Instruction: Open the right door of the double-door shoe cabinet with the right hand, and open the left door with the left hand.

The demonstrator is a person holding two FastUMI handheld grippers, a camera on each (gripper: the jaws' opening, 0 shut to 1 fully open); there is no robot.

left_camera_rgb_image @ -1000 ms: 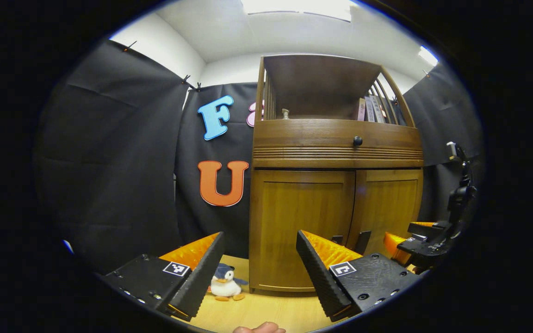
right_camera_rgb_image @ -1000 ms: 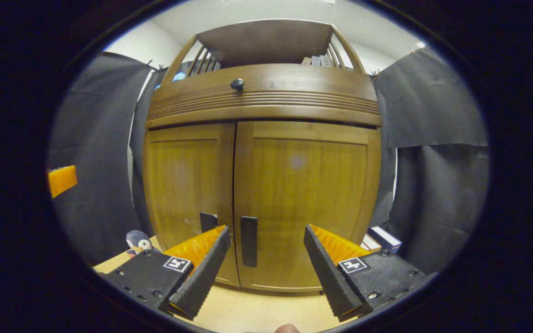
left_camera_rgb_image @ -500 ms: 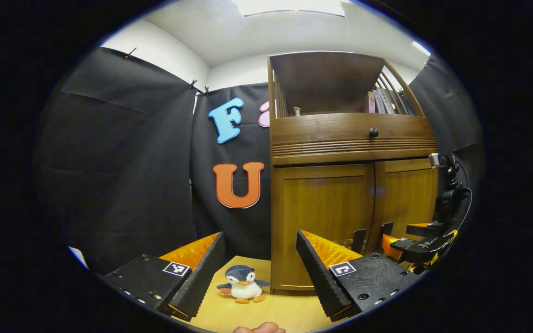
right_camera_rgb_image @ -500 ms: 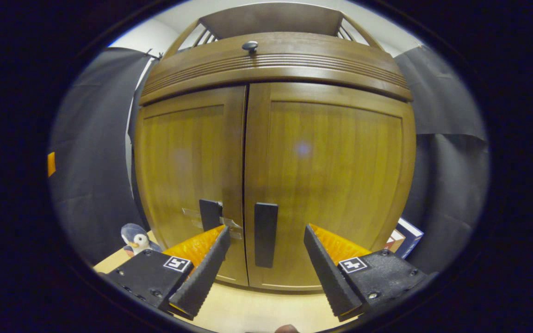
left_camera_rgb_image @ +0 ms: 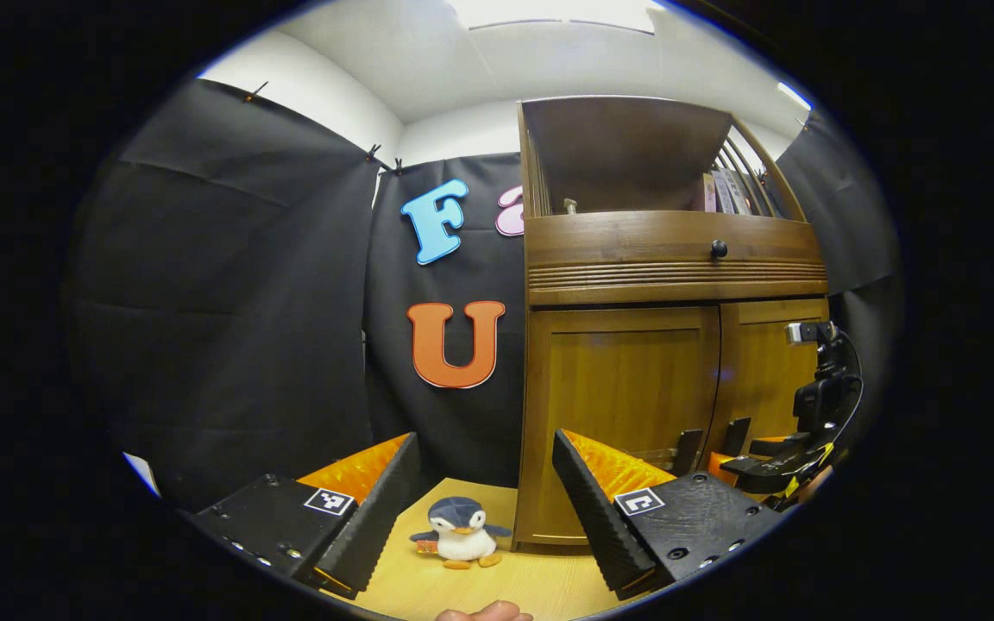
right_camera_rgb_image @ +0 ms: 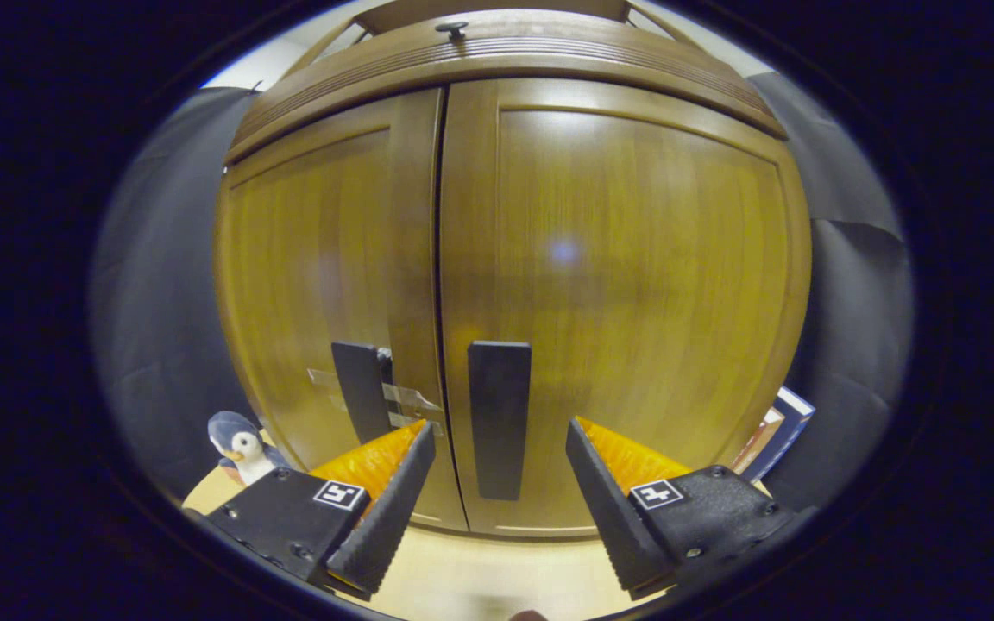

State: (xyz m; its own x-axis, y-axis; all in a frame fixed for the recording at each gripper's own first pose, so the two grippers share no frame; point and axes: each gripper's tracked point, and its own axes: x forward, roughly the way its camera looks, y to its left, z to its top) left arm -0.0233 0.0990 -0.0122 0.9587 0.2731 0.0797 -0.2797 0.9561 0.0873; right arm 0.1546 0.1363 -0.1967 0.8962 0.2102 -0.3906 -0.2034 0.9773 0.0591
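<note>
The wooden shoe cabinet has both doors shut. In the right gripper view, the right door's dark upright handle stands close ahead, in line with the gap of my open right gripper; no finger touches it. The left door's handle is just left of the seam. In the left gripper view the cabinet is off to the right, and my left gripper hangs open and empty, well short of the left door. The right gripper shows there in front of the doors.
A small plush penguin sits on the light wooden floor by the cabinet's left front corner. Books lean at the cabinet's right side. A drawer with a dark knob sits above the doors. Black cloth walls surround.
My right gripper has moved closer to the doors, so the right handle looms larger between its fingers. The left gripper has swung left, shifting the cabinet rightward in its view.
</note>
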